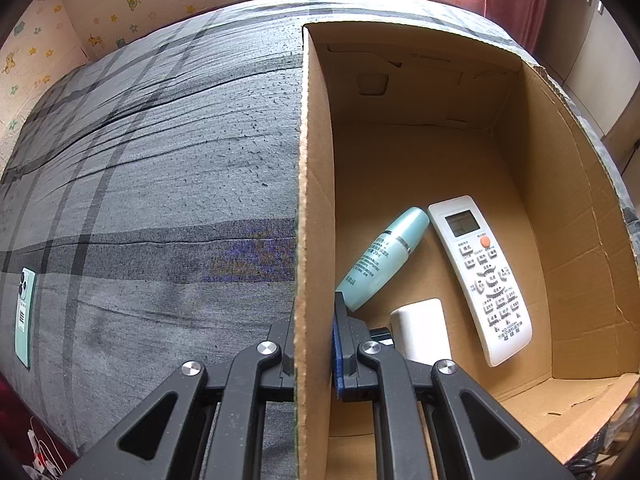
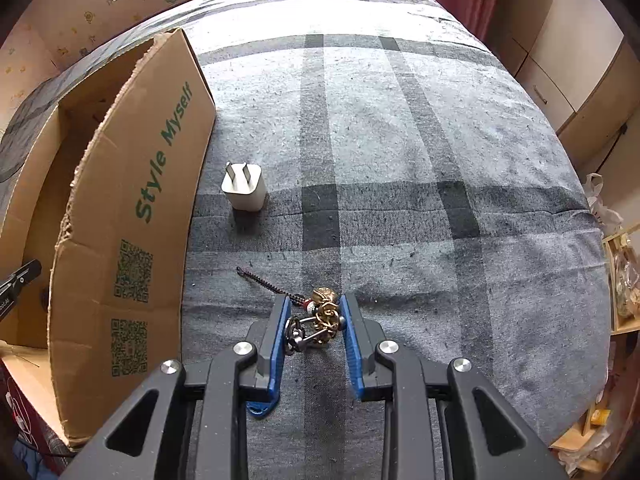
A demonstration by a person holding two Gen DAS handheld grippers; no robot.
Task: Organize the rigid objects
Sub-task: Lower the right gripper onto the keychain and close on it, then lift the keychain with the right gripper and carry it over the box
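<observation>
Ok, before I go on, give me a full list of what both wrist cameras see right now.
cardboard box: one, brown, open, on the bed.
remote control: one, white, inside the box.
bottle: one, pale teal, lying inside the box beside the remote.
white block: one, inside the box, near corner.
phone: one, mint green, on the bedcover left of the box.
charger plug: one, white, on the bedcover beside the box.
keychain: one, gold and silver with a dark cord, between the right fingers.
bedcover: one, grey plaid.
left gripper: fingers clamped on the box wall.
right gripper: fingers shut on the keychain.
</observation>
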